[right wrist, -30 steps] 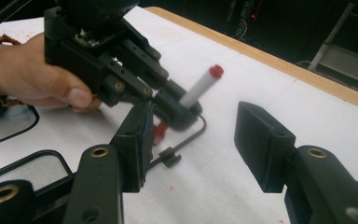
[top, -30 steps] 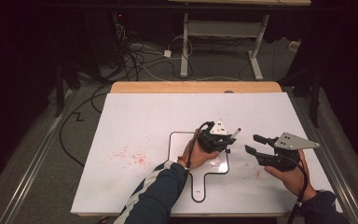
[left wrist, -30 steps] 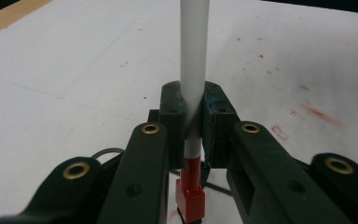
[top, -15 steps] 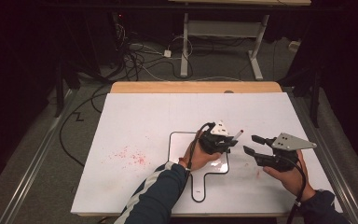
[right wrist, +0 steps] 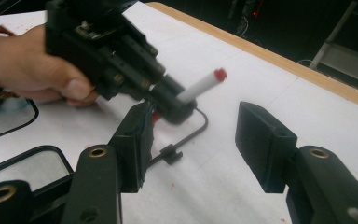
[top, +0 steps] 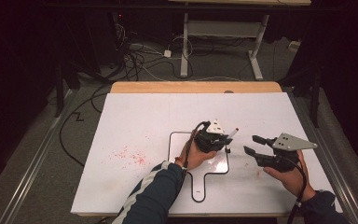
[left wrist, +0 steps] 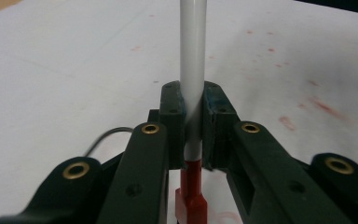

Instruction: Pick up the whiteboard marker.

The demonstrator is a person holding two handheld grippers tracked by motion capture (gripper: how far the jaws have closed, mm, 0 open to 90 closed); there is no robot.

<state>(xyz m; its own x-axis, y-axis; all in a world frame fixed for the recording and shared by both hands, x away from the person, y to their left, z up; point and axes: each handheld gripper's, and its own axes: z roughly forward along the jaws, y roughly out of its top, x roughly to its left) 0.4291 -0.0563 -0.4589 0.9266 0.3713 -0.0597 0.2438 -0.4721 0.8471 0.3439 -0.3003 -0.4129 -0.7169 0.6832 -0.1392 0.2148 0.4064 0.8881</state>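
A white marker [top: 232, 133] with red ends juts up and to the right from my left gripper [top: 224, 139], which is shut on its barrel. In the left gripper view the pads clamp the white marker [left wrist: 193, 56] in my left gripper [left wrist: 193, 112], with a red end behind them. My right gripper [top: 251, 144] hovers just to the right, jaws open and pointing left at the marker. In the right gripper view the marker [right wrist: 200, 86] and the left gripper [right wrist: 170, 105] sit ahead of my right gripper [right wrist: 196, 126], nothing between its jaws.
A small black-framed whiteboard [top: 173, 140] with a handle lies on the white table [top: 135, 116] under the left hand. Red marks [top: 128, 156] speckle the table at left. A thin black cable with a clip [right wrist: 170, 154] lies near the jaws. Cables and desk legs lie beyond.
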